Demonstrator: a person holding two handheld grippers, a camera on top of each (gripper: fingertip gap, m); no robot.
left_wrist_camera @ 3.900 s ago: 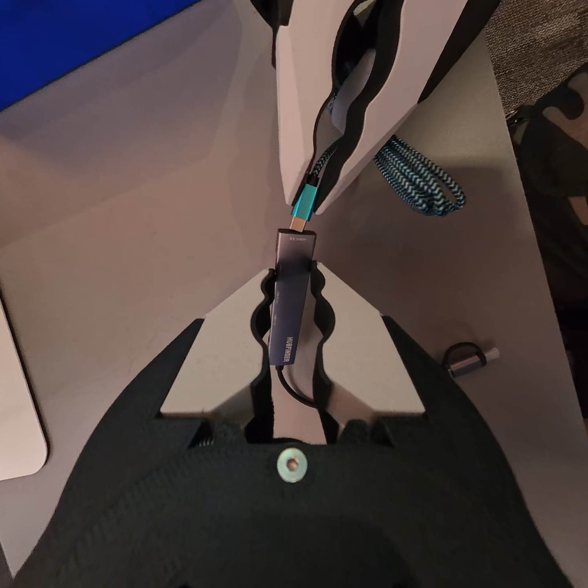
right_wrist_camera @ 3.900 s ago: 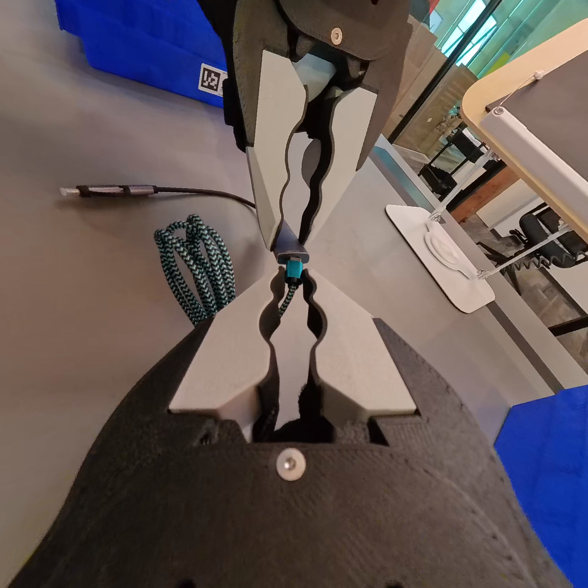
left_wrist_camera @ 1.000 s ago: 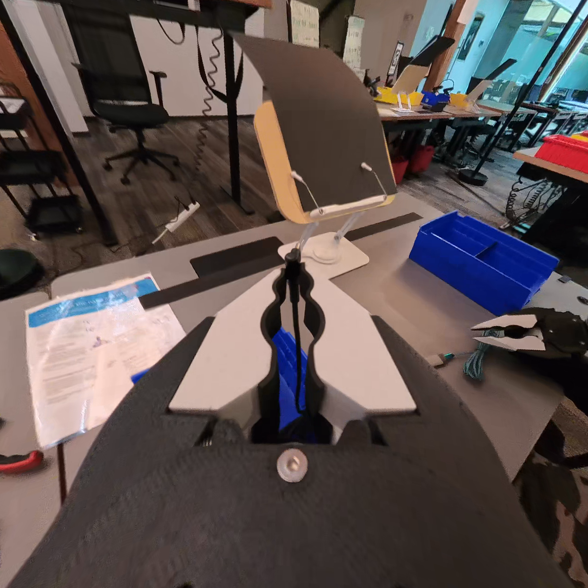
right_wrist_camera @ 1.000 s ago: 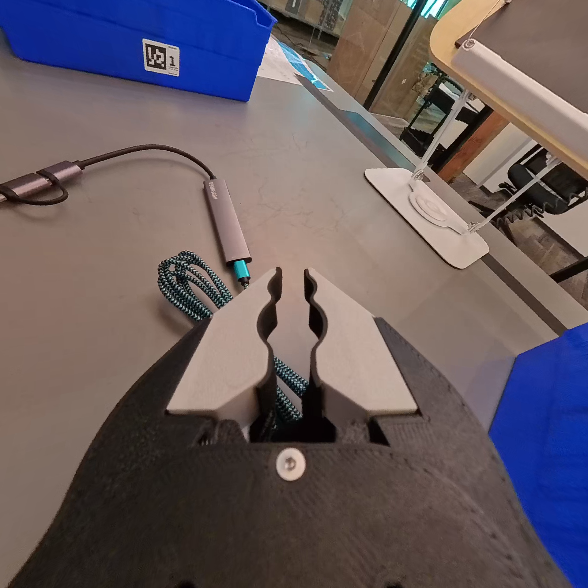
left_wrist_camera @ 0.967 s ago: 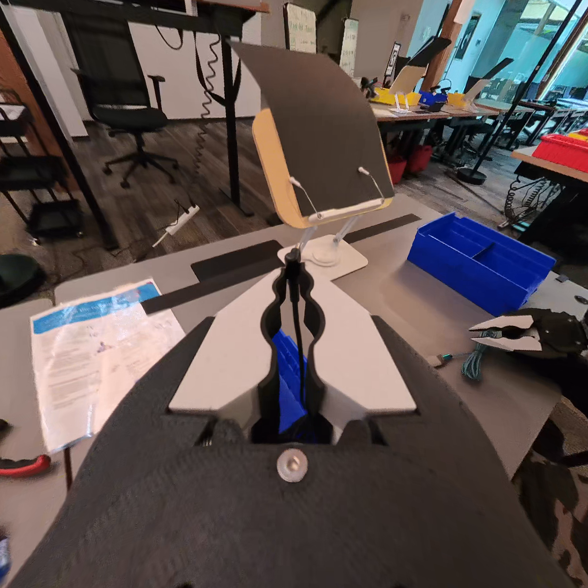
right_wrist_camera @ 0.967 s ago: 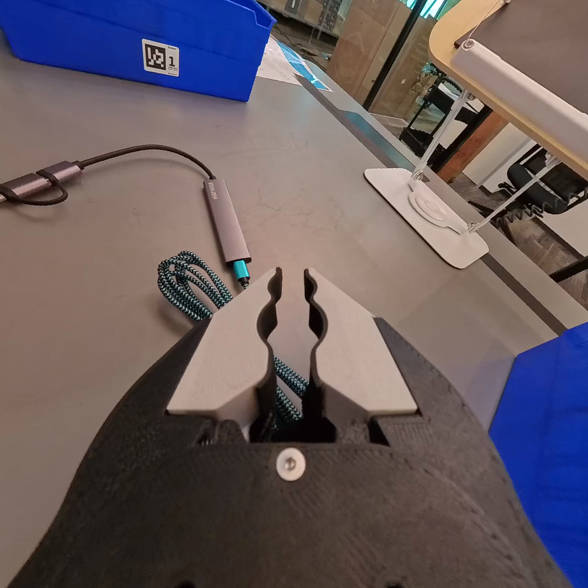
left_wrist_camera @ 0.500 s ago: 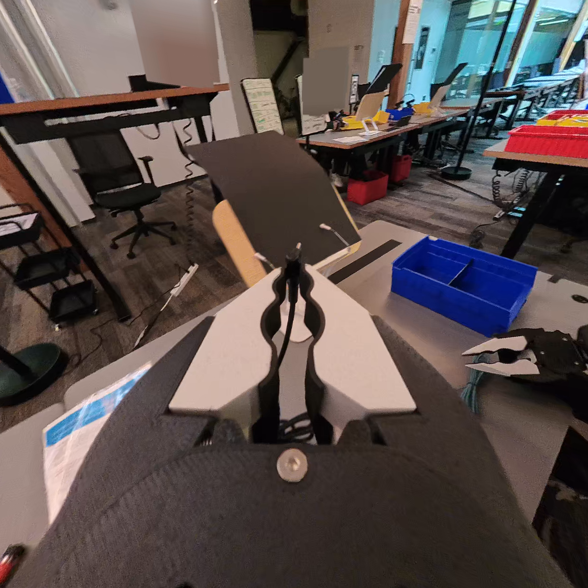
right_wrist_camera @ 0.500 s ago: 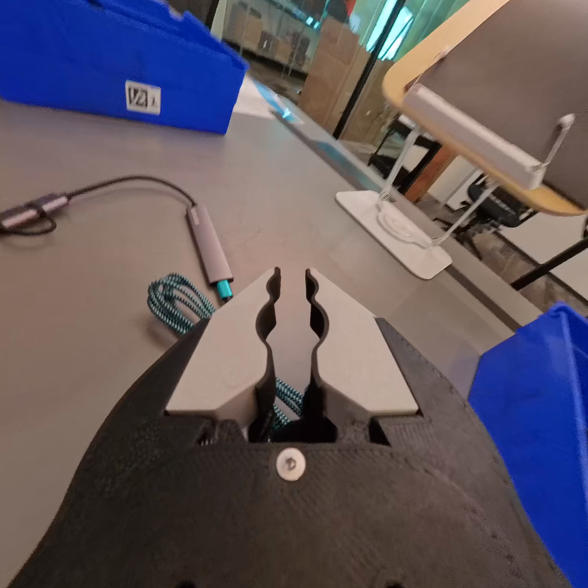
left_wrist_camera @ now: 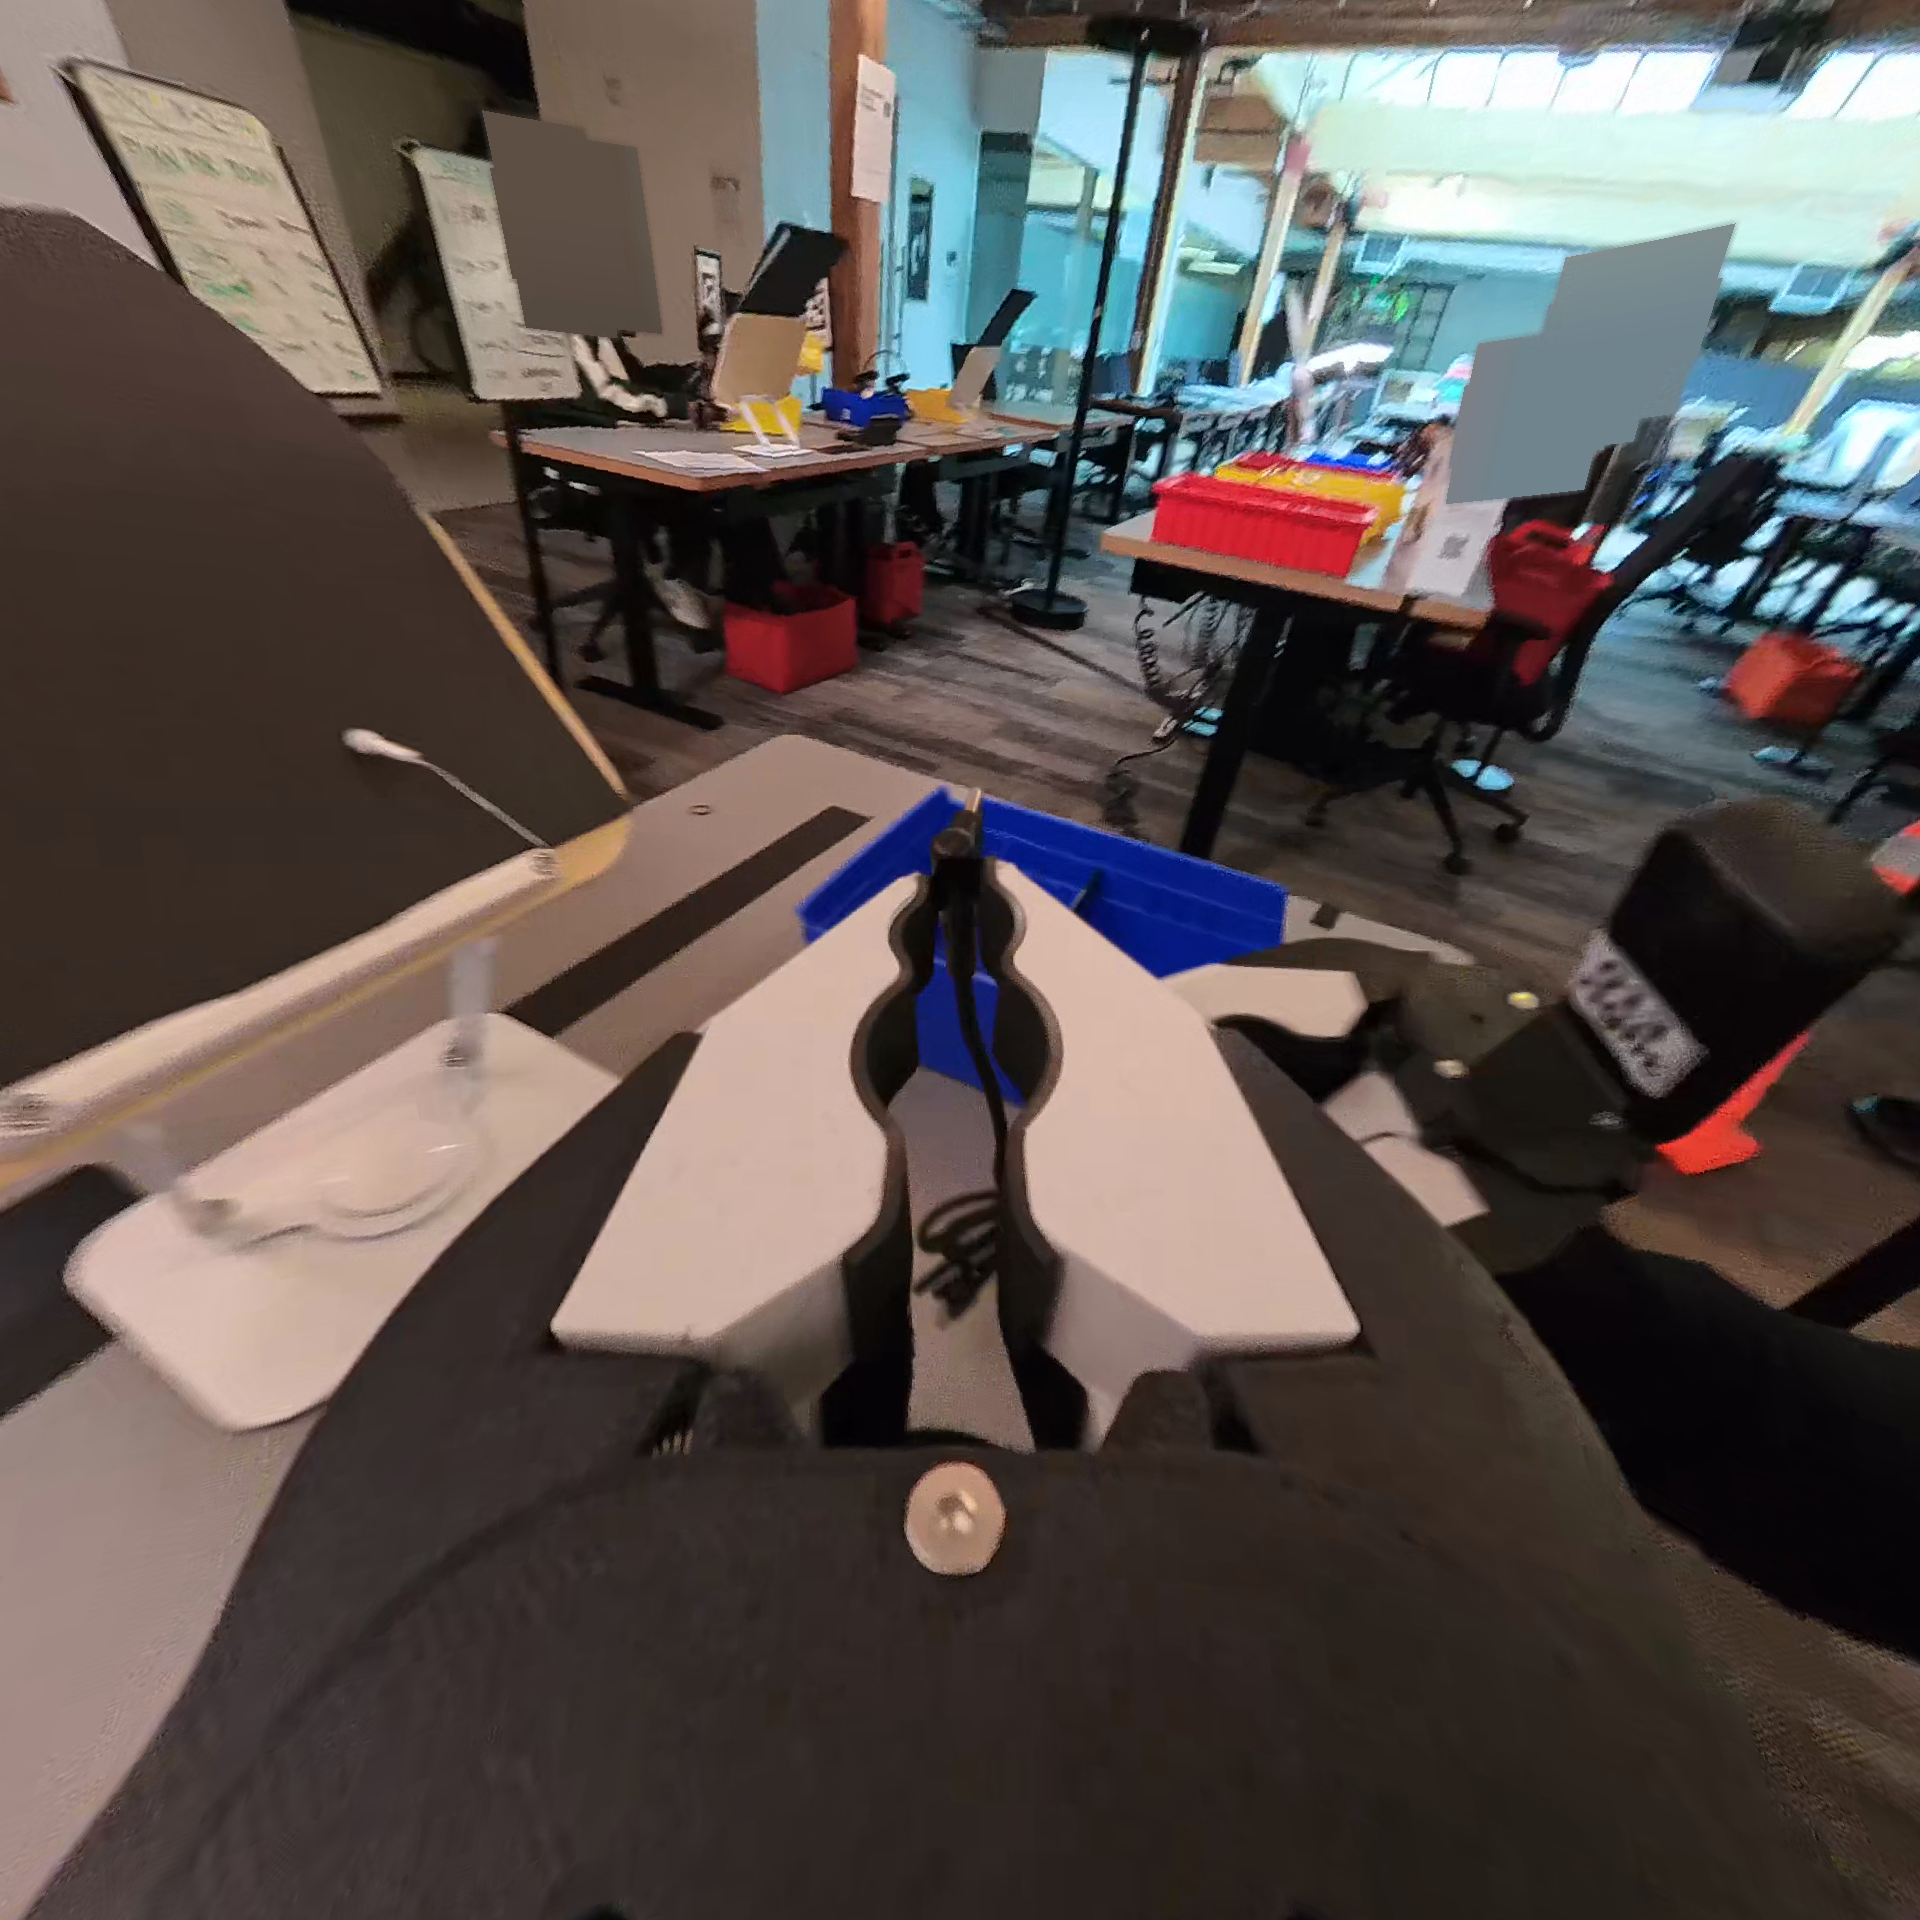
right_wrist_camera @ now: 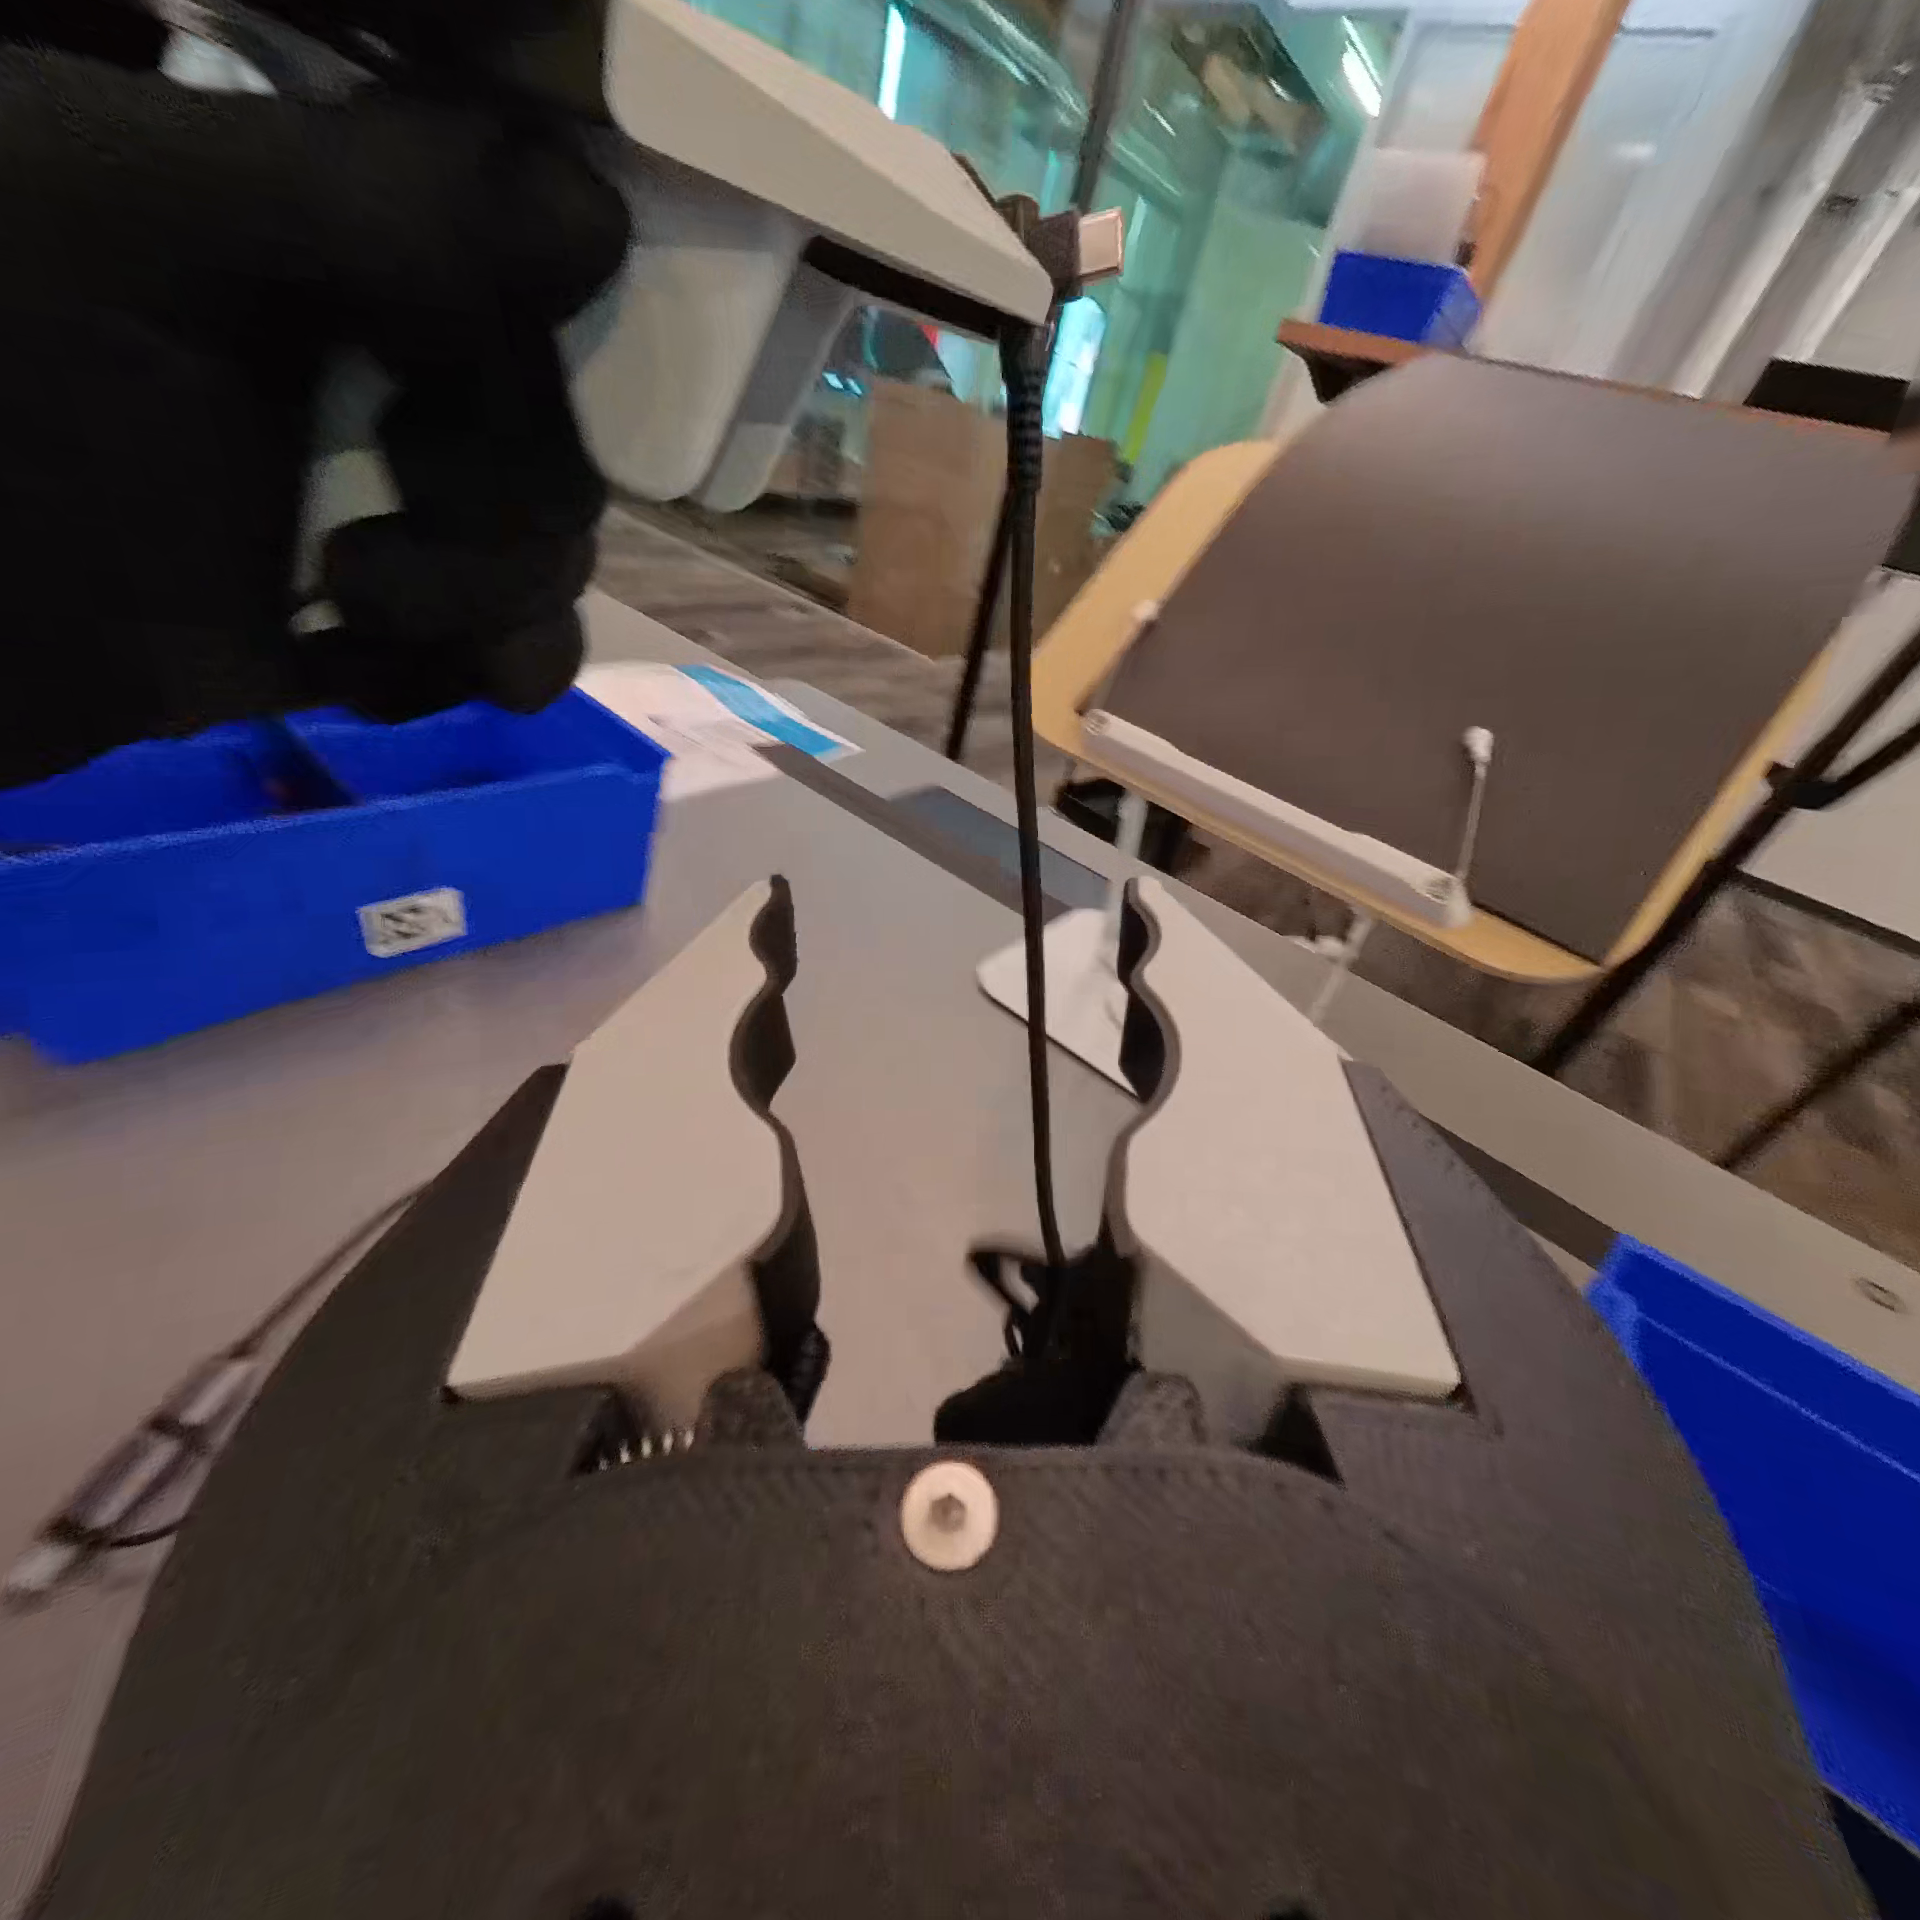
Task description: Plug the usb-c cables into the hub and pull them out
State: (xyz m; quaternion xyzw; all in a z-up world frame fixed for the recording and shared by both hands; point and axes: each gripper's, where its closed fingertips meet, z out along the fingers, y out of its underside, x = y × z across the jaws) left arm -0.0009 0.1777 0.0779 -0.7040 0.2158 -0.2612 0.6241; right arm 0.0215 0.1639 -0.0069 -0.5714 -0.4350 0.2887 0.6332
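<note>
The left gripper [left_wrist_camera: 958, 883] is lifted clear of the grey counter [left_wrist_camera: 727, 831], its fingers [left_wrist_camera: 790, 1122] pressed together on a thin black usb-c cable [left_wrist_camera: 971, 1018] just behind the plug, which juts past the tips; holding it so near the end probably keeps the plug stiff for aiming at a port. In the right wrist view the cable [right_wrist_camera: 1023, 727] hangs down to a loose coil on the counter. The right gripper [right_wrist_camera: 956, 914] has its fingers wide apart around the hanging cable without touching it, likely ready to steady it. The hub is not visible in either view; only a plug tip lies at the near left [right_wrist_camera: 114, 1455].
</note>
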